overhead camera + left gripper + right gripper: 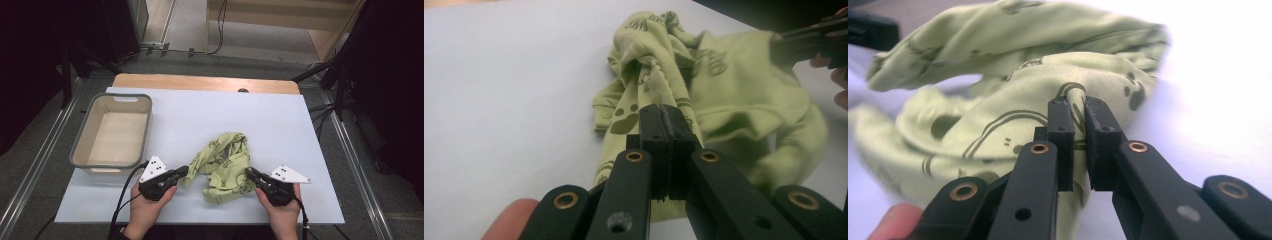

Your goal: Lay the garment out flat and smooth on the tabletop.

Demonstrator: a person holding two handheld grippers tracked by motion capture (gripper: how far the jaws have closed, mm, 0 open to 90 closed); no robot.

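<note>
High view: overhead, facing fwd/down on whole table (pixel 300 130). Both gripper views: low, v. close, along own jaws, opposite sides; all share green cloth (pixel 222 165) (pixel 724 95) (pixel 1013 120).

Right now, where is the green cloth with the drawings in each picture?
High view: the green printed cloth lies crumpled at the table's near middle, between both grippers.
Left gripper view: it spreads from centre to right, pinched in the black jaws.
Right gripper view: it lies across the left and centre, a fold pinched in the jaws.
Shared landmark: the white table.
</note>
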